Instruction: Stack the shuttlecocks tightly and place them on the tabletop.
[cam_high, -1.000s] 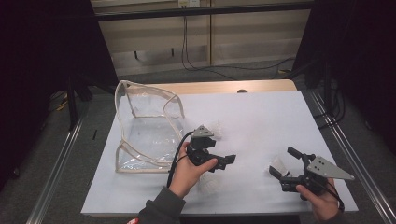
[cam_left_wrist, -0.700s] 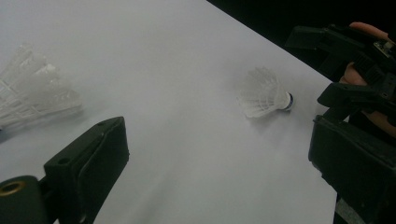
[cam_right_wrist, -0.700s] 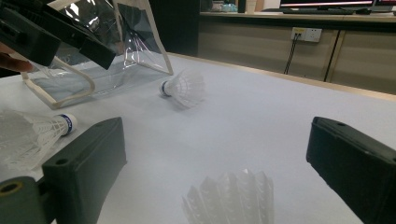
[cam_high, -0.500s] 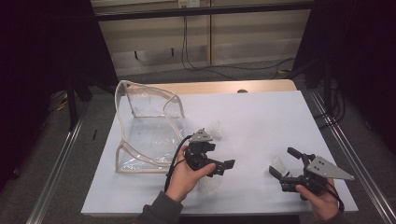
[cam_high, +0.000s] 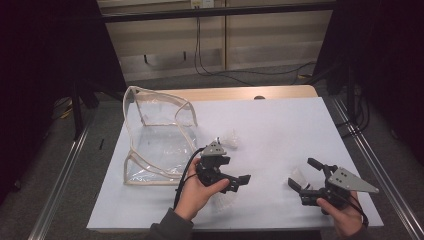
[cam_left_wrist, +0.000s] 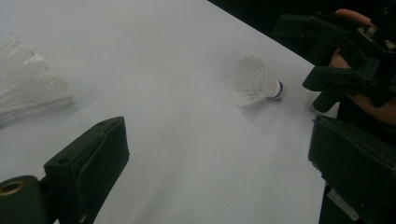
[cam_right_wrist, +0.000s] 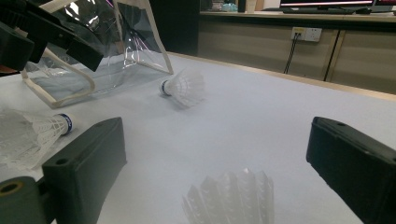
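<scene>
A shuttlecock (cam_right_wrist: 229, 198) lies on the white table (cam_high: 280, 130) between our right gripper (cam_high: 306, 176)'s wide-spread jaws, its feathers plain in the right gripper view but faint from above. Our left gripper (cam_high: 239, 182) is also wide, holding nothing. Farther off lie two more shuttlecocks (cam_right_wrist: 184, 87), then the clear bag (cam_high: 157, 135).

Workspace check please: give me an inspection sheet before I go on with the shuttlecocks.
Surface: white table top, flat and dry.
Job's things: three shuttlecocks; one beside the clear bag, one between the right gripper's jaws, untouched, one lying near the left gripper.
Clutter: nothing seen.
Grippers: left gripper open, holds nothing; right gripper open.
Cables: black cable trails from the left gripper; wall leads behind the table.
Surroundings: dark room, metal rails alongside.
</scene>
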